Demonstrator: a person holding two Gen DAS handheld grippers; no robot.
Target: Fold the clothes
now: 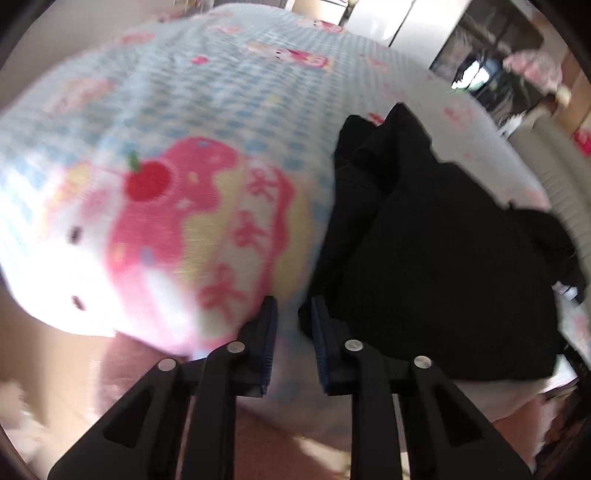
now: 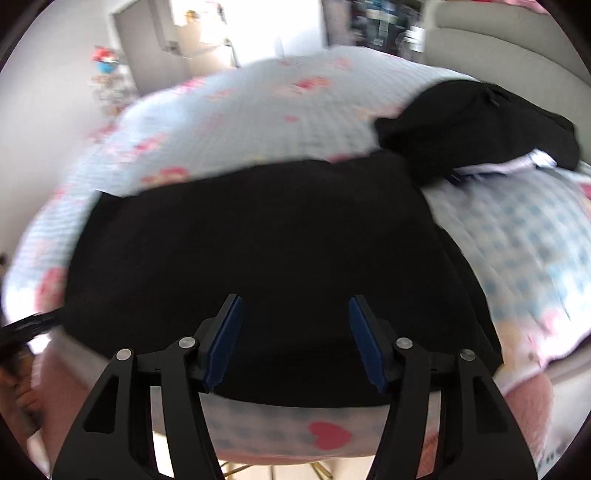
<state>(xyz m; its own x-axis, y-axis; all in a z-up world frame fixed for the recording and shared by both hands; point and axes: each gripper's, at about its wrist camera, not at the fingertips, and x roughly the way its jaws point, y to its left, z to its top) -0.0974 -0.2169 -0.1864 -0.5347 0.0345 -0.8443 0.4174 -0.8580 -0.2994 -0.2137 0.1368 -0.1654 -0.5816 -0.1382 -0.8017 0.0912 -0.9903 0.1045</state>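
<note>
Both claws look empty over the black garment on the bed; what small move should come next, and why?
Probably lower the right claw onto the near edge of the black garment and pinch it. Its jaws stand open with nothing between them, the cloth lies flat just beyond, and the left claw hangs at the garment's left corner.

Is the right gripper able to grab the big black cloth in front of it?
Probably yes. The right gripper is open right over the black cloth lying on the checked blanket, with nothing between them.

Bed with pale blue checked cartoon-print cover, bright doorway, beige upholstered headboard.
</note>
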